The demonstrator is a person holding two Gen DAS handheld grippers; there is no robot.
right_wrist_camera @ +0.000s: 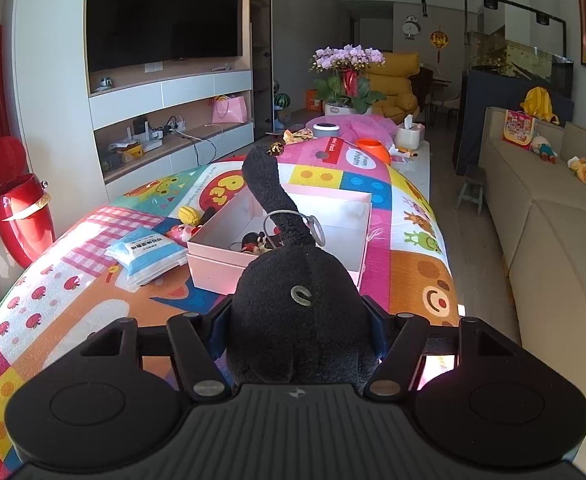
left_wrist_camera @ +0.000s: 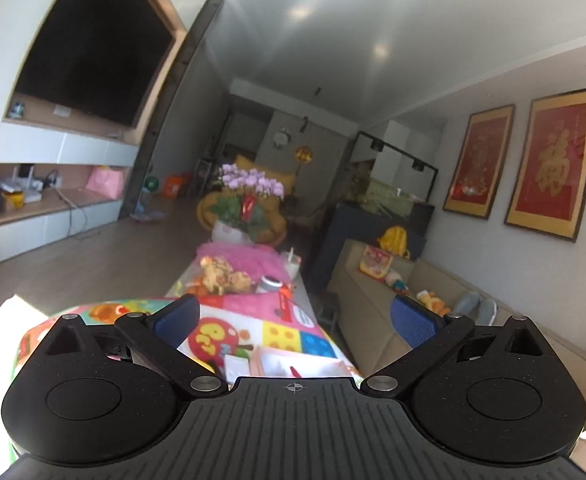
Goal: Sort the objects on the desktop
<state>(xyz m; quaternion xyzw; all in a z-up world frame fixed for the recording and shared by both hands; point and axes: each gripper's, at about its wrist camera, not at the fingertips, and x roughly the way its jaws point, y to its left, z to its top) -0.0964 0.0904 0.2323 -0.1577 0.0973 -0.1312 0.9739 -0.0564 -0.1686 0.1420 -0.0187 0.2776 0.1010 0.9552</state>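
A: Living room, colourful play mat (right_wrist_camera: 413, 216) covering table; pink box (right_wrist_camera: 335, 240) on it, holding small toys.
B: Right gripper (right_wrist_camera: 299, 330) clamped on black plush toy (right_wrist_camera: 293, 304), just before box. Left gripper (left_wrist_camera: 293, 316) spread wide, holding nothing.

Living room: television (right_wrist_camera: 161, 12), sofa (right_wrist_camera: 553, 216)
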